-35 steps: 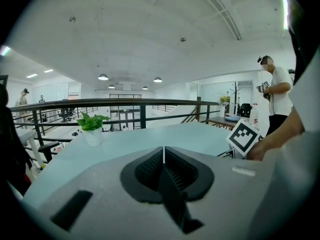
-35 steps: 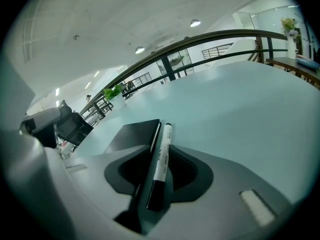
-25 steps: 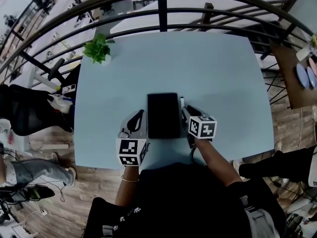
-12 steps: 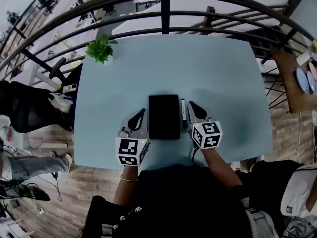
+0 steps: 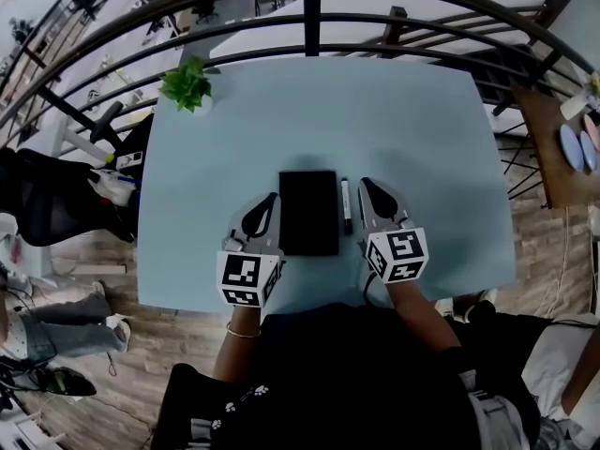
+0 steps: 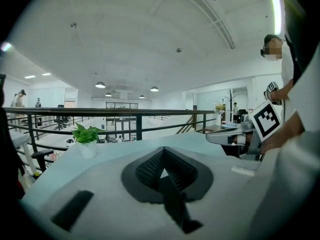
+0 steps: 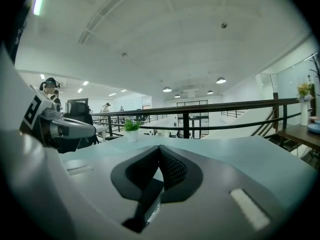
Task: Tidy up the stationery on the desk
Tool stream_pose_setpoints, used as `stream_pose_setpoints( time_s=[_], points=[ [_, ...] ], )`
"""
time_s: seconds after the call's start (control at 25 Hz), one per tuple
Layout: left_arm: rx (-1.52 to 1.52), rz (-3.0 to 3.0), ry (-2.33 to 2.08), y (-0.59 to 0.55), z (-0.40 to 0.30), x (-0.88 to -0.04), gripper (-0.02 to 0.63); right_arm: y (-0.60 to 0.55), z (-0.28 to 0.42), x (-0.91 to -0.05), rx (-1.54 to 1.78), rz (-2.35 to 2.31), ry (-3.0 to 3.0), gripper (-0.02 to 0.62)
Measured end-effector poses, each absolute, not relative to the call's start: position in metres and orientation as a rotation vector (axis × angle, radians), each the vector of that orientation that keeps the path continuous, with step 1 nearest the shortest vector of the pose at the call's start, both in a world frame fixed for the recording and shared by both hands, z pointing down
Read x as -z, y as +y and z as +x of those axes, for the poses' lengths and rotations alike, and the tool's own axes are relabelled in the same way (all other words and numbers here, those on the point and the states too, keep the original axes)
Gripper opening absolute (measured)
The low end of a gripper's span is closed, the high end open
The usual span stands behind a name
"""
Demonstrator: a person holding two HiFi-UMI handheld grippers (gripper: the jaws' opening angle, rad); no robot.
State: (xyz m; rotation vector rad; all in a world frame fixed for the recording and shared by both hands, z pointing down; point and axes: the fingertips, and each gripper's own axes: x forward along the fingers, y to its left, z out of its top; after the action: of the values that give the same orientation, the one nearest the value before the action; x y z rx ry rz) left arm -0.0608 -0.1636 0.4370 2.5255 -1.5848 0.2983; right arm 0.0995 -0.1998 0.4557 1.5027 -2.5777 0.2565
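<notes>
A black rectangular notebook (image 5: 307, 212) lies flat near the front of the light blue desk (image 5: 403, 120). Just to its right lies a slim white pen with dark ends (image 5: 346, 204), parallel to the notebook's edge. My left gripper (image 5: 272, 199) hovers at the notebook's left side, shut and empty; its own view shows the pads (image 6: 162, 153) meeting. To the right of the pen, clear of it, is my right gripper (image 5: 366, 187). Its jaws have just been closing and now stand shut (image 7: 160, 150) with nothing between them.
A small potted plant (image 5: 187, 87) stands at the desk's far left corner. A dark metal railing (image 5: 309, 7) curves behind the desk. At the right a brown side table (image 5: 553, 148) carries plates. Bags and a person's legs are on the floor at the left.
The right gripper has lifted off the pen, rolled and drawn slightly right; the pen now lies free beside the notebook. The left gripper has risen a little.
</notes>
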Motion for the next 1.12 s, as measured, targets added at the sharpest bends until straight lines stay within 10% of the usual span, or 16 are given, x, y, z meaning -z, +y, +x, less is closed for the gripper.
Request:
stream_pose_setpoints(
  time_s=[1.12],
  points=[
    [-0.299, 2.521, -1.577, -0.1664, -0.0565, -0.4397, -0.008, -0.196, 0.103, -0.4537, -0.271, 1.523, -2.575, 0.01]
  ],
)
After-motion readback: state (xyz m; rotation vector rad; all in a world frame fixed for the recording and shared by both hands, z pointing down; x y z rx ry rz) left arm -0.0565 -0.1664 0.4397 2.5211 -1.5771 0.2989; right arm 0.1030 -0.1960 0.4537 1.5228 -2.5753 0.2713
